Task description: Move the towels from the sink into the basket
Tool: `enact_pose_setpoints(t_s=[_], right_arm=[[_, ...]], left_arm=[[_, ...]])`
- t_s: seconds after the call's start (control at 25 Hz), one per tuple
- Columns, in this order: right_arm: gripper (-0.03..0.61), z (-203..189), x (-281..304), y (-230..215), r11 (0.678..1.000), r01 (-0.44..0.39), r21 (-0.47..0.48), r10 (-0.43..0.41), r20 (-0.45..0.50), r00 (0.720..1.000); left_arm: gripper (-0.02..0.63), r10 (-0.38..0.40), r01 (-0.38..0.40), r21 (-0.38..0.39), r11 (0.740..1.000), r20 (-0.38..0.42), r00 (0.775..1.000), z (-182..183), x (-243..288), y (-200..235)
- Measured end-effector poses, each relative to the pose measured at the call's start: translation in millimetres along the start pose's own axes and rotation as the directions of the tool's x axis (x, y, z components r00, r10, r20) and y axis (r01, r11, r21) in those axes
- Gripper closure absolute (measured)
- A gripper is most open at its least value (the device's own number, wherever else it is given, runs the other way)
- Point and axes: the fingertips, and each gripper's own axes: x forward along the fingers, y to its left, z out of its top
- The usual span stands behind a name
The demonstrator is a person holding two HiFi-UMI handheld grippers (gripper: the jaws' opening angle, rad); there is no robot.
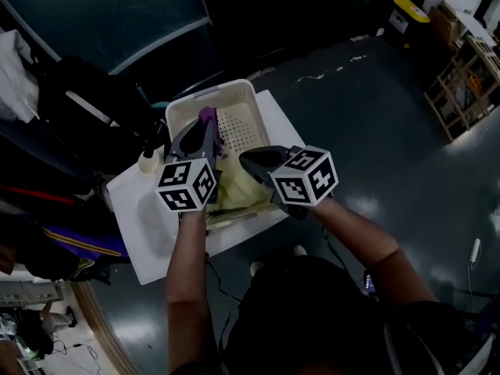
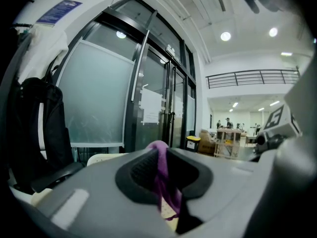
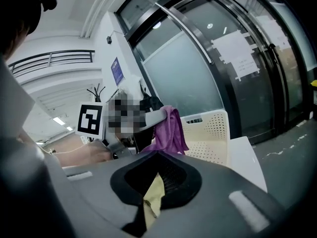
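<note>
My left gripper [image 1: 205, 125] is shut on a purple towel [image 1: 209, 123], which hangs from its jaws over the cream perforated basket [image 1: 241, 100]. In the left gripper view the purple towel [image 2: 163, 180] is pinched between the pads. My right gripper [image 1: 251, 161] is shut on a pale yellow towel [image 1: 238, 187], which drapes below it at the basket's near end. The right gripper view shows the yellow towel [image 3: 154, 196] in the jaws, with the purple towel [image 3: 169, 129] and the basket [image 3: 214, 133] beyond. The sink is hidden under the grippers and cloth.
The white counter [image 1: 144, 241] carries the basket and a small white bottle [image 1: 148, 161] at its left. Dark bags and clothing [image 1: 55, 123] crowd the left side. Grey floor lies to the right, with wooden shelving [image 1: 461, 76] far right.
</note>
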Motion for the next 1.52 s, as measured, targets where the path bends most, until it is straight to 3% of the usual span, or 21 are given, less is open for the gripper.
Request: enact_pose_setpoints(t_s=[0.64,1.08,1.28,1.44,1.52], right_arm=[[0.58,-4.2,9.5,-27.1,0.999,0.016,0.031,-0.016,-0.011,1.0],[0.58,-6.0,12.2,-29.0,0.999,0.01,0.038,-0.009,-0.019,1.0],[0.58,-8.8,13.9,-25.7,0.999,0.006,0.04,-0.005,-0.021,1.0],[0.58,-9.2,14.4,-21.1,0.999,0.0,0.042,0.001,-0.018,1.0],[0.58,-8.9,14.8,-18.1,0.999,-0.002,0.039,0.003,-0.018,1.0]], left_arm=[[0.55,0.012,-0.018,-0.059,0.998,-0.103,0.995,-53.7,33.9,10.8],[0.292,0.061,-0.066,-0.037,0.997,-0.123,0.991,-62.9,34.8,17.9],[0.282,0.045,-0.048,-0.015,0.999,-0.182,0.982,-74.1,30.8,15.0],[0.287,0.026,-0.024,0.011,1.0,-0.288,0.957,-93.4,25.7,10.2],[0.285,0.05,-0.029,0.07,0.997,-0.323,0.945,-98.8,21.5,10.8]])
